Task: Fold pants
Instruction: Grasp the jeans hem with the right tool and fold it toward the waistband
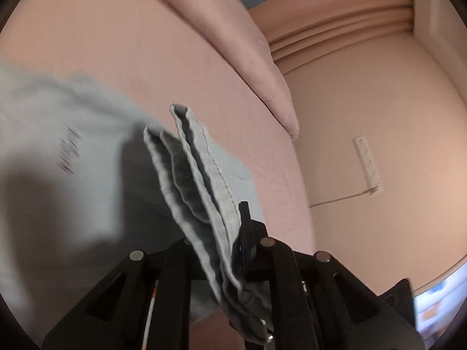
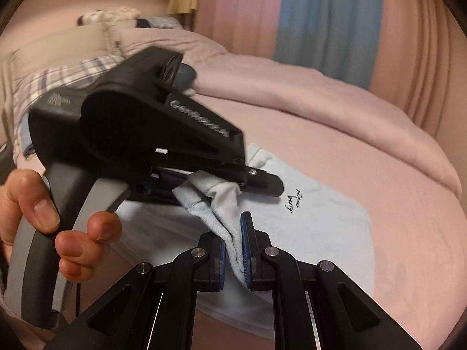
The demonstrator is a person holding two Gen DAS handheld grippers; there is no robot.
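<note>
Light blue pants (image 2: 321,218) with dark script on them lie spread on the pink bed sheet (image 2: 408,204). My right gripper (image 2: 233,250) is shut on a bunched edge of the pants, and cloth fills the gap between its blue pads (image 2: 245,250). Just beyond it, my left gripper (image 2: 271,186) is seen from the side, held by a person's hand (image 2: 43,204) and shut on a stitched hem of the same pants. In the left wrist view my left gripper (image 1: 233,242) clamps several folded layers of the pants (image 1: 198,175), lifted off the sheet (image 1: 146,43). Cloth hides its left finger.
A pink duvet (image 2: 321,87) is heaped along the far side of the bed; it also shows as the duvet (image 1: 233,29). A plaid pillow (image 2: 58,78) and a plush toy (image 2: 108,16) lie at the head. Pink and blue curtains (image 2: 321,14) hang behind. A wall (image 1: 379,116) borders the bed.
</note>
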